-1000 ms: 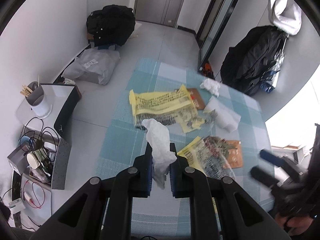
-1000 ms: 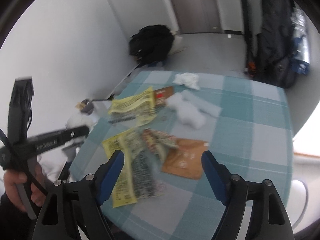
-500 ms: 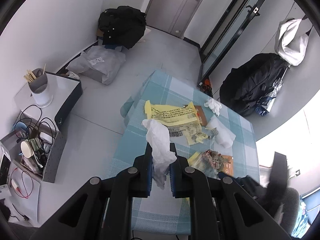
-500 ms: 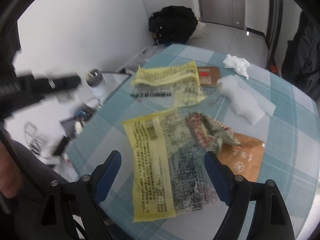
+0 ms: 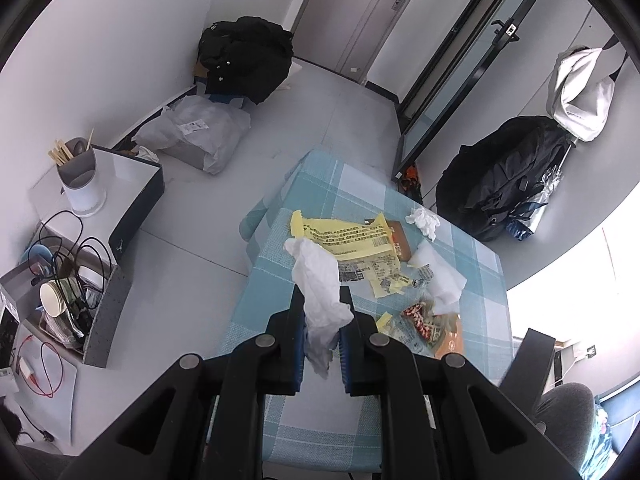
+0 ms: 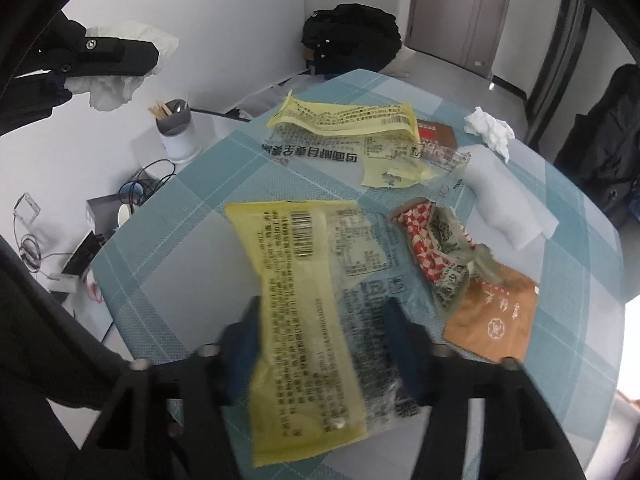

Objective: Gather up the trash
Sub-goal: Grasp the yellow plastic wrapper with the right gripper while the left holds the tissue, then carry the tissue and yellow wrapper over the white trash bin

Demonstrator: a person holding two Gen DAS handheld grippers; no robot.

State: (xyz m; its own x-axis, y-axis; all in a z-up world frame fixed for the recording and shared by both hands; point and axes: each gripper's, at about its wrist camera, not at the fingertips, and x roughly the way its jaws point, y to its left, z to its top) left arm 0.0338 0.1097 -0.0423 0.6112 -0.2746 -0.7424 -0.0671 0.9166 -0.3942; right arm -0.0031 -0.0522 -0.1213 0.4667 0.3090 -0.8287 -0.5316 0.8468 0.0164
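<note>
White crumpled tissue (image 5: 320,292) | pinched in left hand-held gripper (image 5: 320,344)

The worktop (image 6: 200,216) wears a blue and white checked cloth, and trash lies all over it. Near the front lies a big yellow wrapper (image 6: 304,320), with a red checked wrapper (image 6: 428,244) and a brown packet (image 6: 496,320) beside it. Farther back lie another yellow wrapper (image 6: 344,118), a flat white paper towel (image 6: 504,204) and a crumpled white tissue (image 6: 490,130) near the far edge.
</note>
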